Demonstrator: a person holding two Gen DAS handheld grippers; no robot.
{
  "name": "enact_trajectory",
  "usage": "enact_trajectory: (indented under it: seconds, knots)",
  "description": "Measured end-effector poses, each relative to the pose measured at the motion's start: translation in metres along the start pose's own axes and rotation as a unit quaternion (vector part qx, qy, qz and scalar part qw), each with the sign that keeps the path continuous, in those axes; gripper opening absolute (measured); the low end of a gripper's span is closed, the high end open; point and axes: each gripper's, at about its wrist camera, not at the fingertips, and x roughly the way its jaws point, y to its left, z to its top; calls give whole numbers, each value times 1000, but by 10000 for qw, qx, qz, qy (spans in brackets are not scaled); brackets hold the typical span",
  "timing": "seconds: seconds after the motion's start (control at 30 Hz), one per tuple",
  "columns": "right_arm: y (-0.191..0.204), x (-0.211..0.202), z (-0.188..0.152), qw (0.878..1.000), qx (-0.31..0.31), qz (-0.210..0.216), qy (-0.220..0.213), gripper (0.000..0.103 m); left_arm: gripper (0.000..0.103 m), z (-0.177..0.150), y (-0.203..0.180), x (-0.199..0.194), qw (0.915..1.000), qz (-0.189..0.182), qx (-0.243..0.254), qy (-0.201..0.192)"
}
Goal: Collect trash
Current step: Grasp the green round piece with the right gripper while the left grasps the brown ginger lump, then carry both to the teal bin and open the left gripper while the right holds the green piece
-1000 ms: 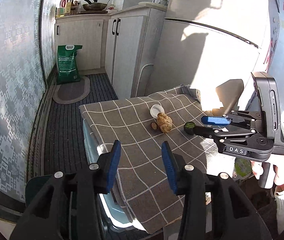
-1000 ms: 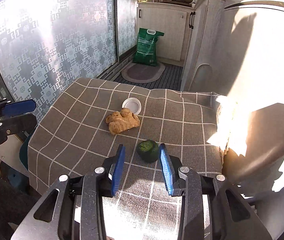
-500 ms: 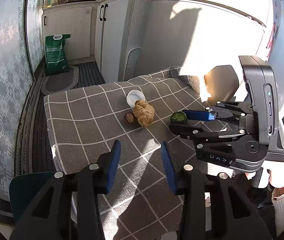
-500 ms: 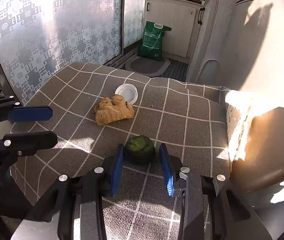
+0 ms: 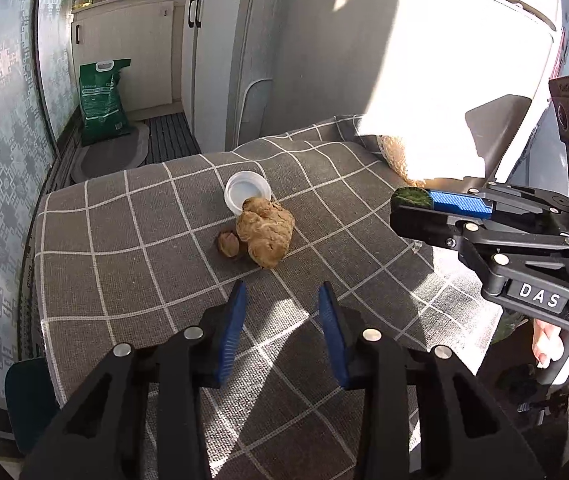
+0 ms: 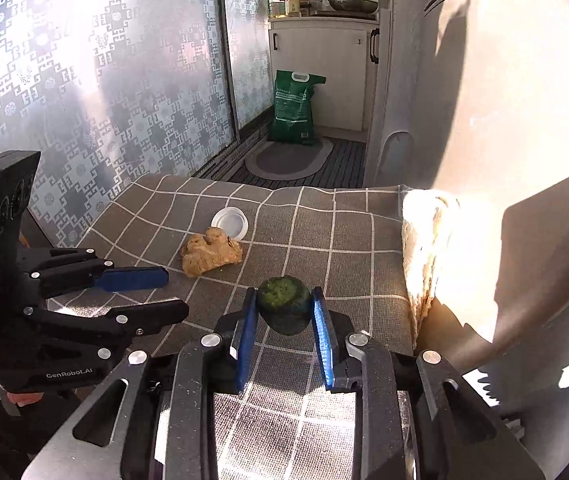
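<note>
Nearest, our right gripper (image 6: 283, 322) is closing its jaws on the green chunk (image 6: 283, 309), pads touching both sides. Our left gripper (image 5: 281, 322) is narrowing its jaws, nothing between them. Farther on the checked-cloth desk (image 5: 124, 248) are lying the ginger root (image 5: 266, 230), then the white lid (image 5: 247, 193).

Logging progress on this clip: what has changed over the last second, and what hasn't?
The right gripper has advanced around the green lump; its jaws have just been closing and now pinch it. The left gripper has moved in over the cloth toward the ginger, its jaws closing too, with nothing between them. The ginger, white lid and small nut lie where they were.
</note>
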Motion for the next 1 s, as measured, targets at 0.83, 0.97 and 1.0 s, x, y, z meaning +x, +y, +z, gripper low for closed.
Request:
enact_trajectory:
  seconds: [0.83,0.97,1.0]
  knots:
    - [-18,-11,-27,10000,-15,26,32,26,36,30,-3,30,9981,598,-145,-62]
    - [-17,-14,-28,10000,-24,17,29,26,36,28,-4,21,9981,570,-180,-154]
    - [-16,-14,-27,10000,-19,22,21,26,36,26,-3,18,9982,548,-187,-171]
